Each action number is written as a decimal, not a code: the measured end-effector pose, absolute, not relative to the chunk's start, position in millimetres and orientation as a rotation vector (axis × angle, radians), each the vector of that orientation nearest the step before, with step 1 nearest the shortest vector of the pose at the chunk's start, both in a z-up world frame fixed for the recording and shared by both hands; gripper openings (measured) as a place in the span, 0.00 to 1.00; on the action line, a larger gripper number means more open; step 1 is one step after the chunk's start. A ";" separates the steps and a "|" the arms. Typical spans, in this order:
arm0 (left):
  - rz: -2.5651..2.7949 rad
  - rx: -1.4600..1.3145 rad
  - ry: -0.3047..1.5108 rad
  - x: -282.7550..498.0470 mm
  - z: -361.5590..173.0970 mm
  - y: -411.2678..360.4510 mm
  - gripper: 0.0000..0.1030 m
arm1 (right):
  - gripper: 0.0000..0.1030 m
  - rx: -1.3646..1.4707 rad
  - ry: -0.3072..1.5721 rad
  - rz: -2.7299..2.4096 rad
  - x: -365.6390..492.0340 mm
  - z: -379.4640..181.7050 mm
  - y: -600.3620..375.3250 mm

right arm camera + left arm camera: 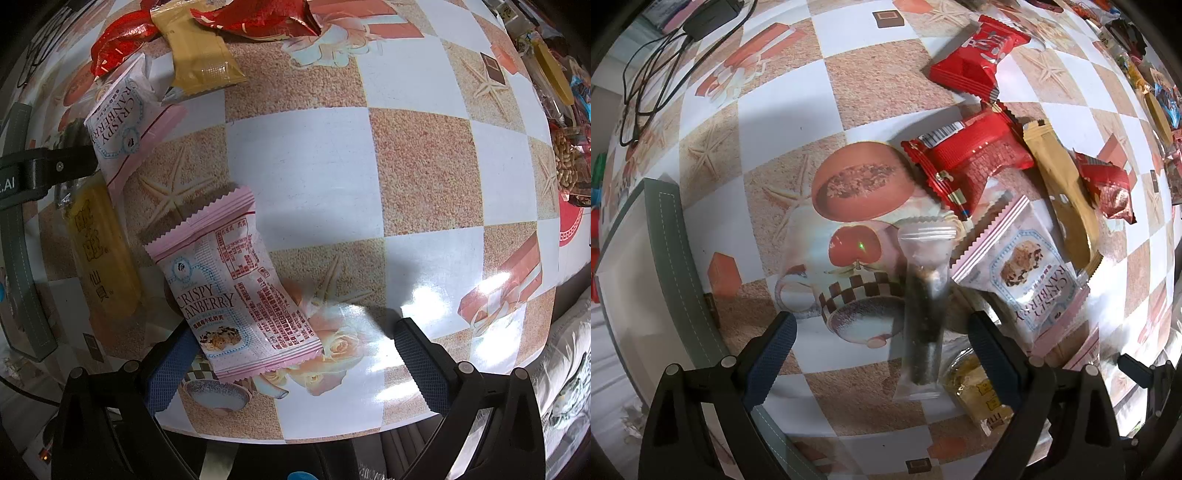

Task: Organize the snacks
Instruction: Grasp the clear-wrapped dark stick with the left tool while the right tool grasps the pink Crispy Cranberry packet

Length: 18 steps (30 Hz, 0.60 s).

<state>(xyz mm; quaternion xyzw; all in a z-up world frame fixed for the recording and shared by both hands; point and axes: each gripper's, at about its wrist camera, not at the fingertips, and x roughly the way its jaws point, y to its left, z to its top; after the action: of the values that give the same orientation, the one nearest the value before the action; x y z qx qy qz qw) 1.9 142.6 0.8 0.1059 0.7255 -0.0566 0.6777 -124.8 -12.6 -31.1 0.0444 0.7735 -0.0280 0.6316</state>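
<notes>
Both tongs stand apart, gripping nothing. The left gripper (882,354) straddles a clear stick pack (922,314) at 12 o'clock; the right gripper (291,354) hovers over a pink pack (236,284). Both look light, crinkly, slippery, crushable: pinch mid-body, gently.

Between the left gripper's spread jaws lies a clear sleeve holding a dark bar (923,317), lengthwise along the jaw line, nearer the right-hand jaw. Just beyond that jaw rests a pink-and-white Crispy Cranberry packet (1019,269), tilted, with a yellow packet (975,387) partly under the sleeve and the jaw. Farther ahead sit a red wrapper (964,162), a tan sachet (1063,192) beside it, a smaller red packet (1108,184) and another red one (975,55) well beyond.

At the right gripper, a second Crispy Cranberry packet (240,284) lies flat, slanted, its lower end against the left-hand jaw's tip.
</notes>
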 end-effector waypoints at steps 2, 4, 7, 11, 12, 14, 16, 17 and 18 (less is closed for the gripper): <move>-0.127 0.237 1.631 1.5 1.5 140.2 0.93 | 1.00 0.101 1.768 -0.064 -125.7 -32.0 -11.4; -0.127 0.238 1.632 1.4 2.5 136.7 0.93 | 1.00 0.101 1.765 -0.064 -126.2 -31.8 -11.3; -0.130 0.235 1.635 1.5 2.8 133.9 0.93 | 1.00 0.100 1.762 -0.063 -127.7 -31.8 -11.1; -0.134 0.240 1.635 0.5 3.7 129.9 0.93 | 1.00 0.099 1.758 -0.063 -129.0 -31.3 -11.0; -0.137 0.243 1.636 0.1 3.2 128.5 0.93 | 1.00 0.098 1.758 -0.062 -129.0 -30.8 -11.1; -0.144 0.243 1.647 -0.2 3.7 127.1 0.93 | 1.00 0.099 1.758 -0.062 -129.0 -30.8 -11.1; -0.145 0.242 1.651 0.3 4.1 126.2 0.93 | 1.00 0.099 1.760 -0.062 -128.6 -30.6 -11.1; -0.146 0.242 1.652 0.8 4.6 125.8 0.93 | 1.00 0.099 1.763 -0.062 -128.1 -30.5 -11.0; -0.147 0.243 1.653 0.5 3.9 125.6 0.93 | 1.00 0.100 1.766 -0.062 -127.5 -30.9 -11.2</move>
<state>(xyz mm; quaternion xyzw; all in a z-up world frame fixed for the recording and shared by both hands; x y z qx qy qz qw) 0.5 125.6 3.9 0.1078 0.7329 -0.0654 0.6686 -127.5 -11.2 -30.9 0.0438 0.7722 -0.0270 0.6333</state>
